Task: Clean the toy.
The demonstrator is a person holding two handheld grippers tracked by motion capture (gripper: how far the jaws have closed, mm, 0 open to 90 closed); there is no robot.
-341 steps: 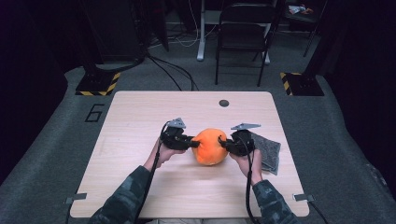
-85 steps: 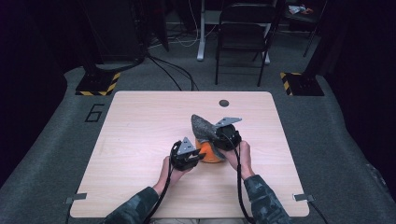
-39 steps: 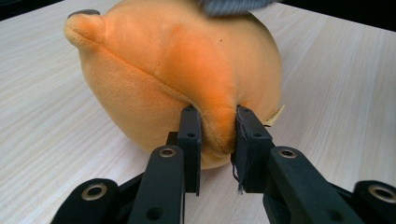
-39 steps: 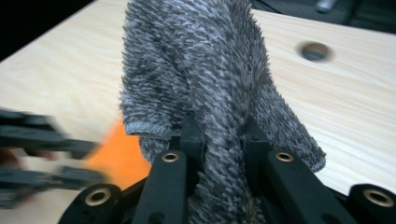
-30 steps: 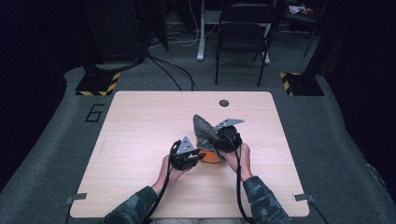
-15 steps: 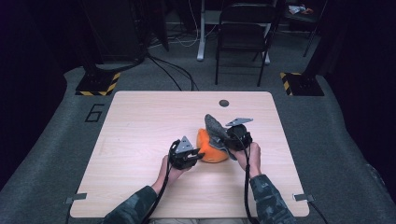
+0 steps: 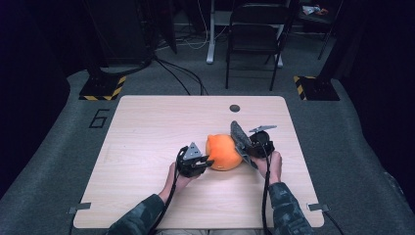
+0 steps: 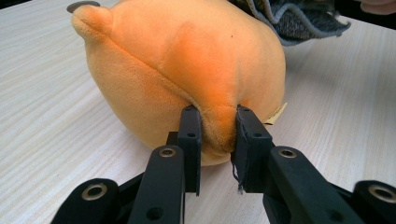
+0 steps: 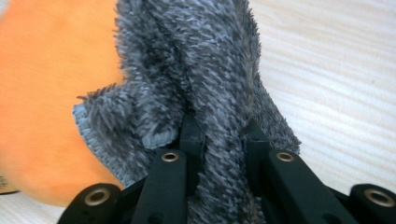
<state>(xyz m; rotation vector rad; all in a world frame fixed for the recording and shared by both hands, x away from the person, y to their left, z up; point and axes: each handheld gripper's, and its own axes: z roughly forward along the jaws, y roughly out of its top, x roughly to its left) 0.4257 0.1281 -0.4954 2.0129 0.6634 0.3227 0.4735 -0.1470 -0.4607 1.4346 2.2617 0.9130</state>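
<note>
1. Left tool [image 8: 212,135] pinches a fold of the orange plush [image 8: 187,65] – steadying it on the bench [image 7: 147,147].
2. Right tool [image 9: 219,135], clamped on the grey cloth [image 9: 205,60], holds it against the plush's side – likely for wiping.

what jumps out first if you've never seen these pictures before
The bright orange plush toy near the middle of the wooden table, with the left gripper pinching a fold of its fabric. Right beside it, the right gripper clamps a shaggy grey cloth held up against the toy's right side.
</note>
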